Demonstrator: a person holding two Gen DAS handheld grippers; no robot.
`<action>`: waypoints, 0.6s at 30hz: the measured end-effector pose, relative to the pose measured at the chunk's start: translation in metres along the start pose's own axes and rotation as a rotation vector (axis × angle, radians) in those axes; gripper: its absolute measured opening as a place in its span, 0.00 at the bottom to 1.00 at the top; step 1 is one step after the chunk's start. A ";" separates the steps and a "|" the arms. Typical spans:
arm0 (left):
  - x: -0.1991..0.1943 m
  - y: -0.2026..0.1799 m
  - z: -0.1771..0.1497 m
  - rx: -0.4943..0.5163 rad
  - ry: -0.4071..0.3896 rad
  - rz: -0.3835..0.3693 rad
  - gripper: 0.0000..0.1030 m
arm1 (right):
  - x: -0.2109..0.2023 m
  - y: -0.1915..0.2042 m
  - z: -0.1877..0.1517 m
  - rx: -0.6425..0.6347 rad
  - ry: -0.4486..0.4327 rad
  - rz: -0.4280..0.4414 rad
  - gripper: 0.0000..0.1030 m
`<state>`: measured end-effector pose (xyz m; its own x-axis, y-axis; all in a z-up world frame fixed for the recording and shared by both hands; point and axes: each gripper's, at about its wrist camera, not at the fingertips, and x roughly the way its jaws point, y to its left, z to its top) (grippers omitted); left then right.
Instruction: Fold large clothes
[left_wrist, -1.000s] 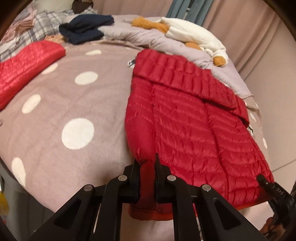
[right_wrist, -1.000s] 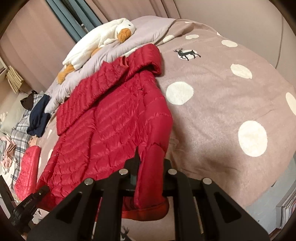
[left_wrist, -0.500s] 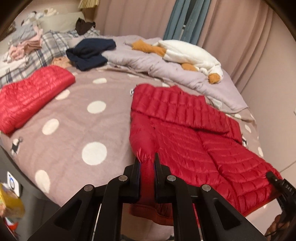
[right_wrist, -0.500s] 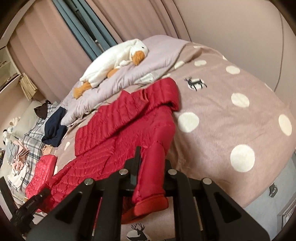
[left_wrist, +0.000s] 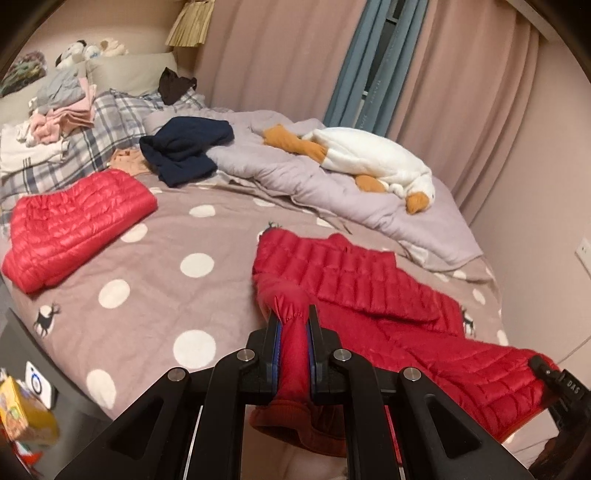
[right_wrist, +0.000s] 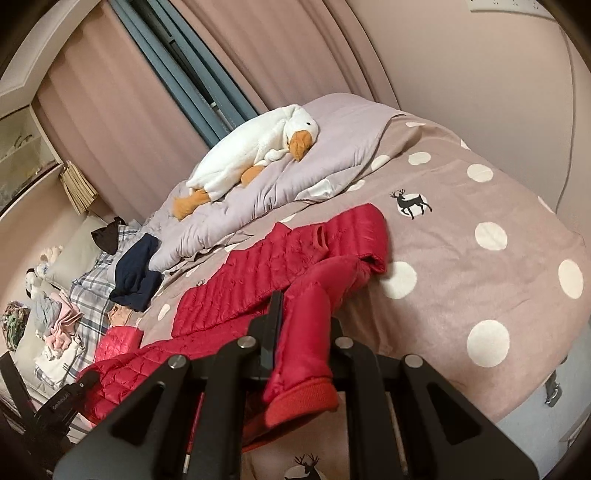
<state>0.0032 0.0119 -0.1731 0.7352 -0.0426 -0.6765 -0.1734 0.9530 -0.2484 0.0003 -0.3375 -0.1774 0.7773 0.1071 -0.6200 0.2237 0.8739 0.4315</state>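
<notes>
On the polka-dot bed (left_wrist: 155, 306) we now hold both sleeve cuffs of the red puffer jacket (left_wrist: 373, 295) higher than a second ago: the left hand-held gripper (left_wrist: 293, 347) is clamped on one sleeve (left_wrist: 291, 354), and the right hand-held gripper (right_wrist: 301, 332) on the other sleeve (right_wrist: 303, 332). Its lower end has come up off the bed, while its upper part rests near the plush goose (left_wrist: 373, 158). We judge this the start of a fold, carrying the lifted end forward over the rest.
</notes>
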 end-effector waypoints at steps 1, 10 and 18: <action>0.002 0.002 0.003 -0.013 -0.004 -0.003 0.10 | 0.000 0.004 0.003 -0.016 -0.002 -0.002 0.12; 0.012 -0.003 0.028 -0.042 -0.049 -0.041 0.10 | 0.013 0.008 0.023 0.002 -0.053 0.058 0.12; 0.003 -0.040 0.051 -0.044 -0.032 0.055 0.10 | 0.020 0.000 0.066 0.018 -0.012 0.152 0.12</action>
<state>0.0459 -0.0111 -0.1296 0.7440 0.0198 -0.6679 -0.2426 0.9394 -0.2424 0.0543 -0.3666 -0.1467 0.8099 0.2323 -0.5386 0.1129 0.8394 0.5317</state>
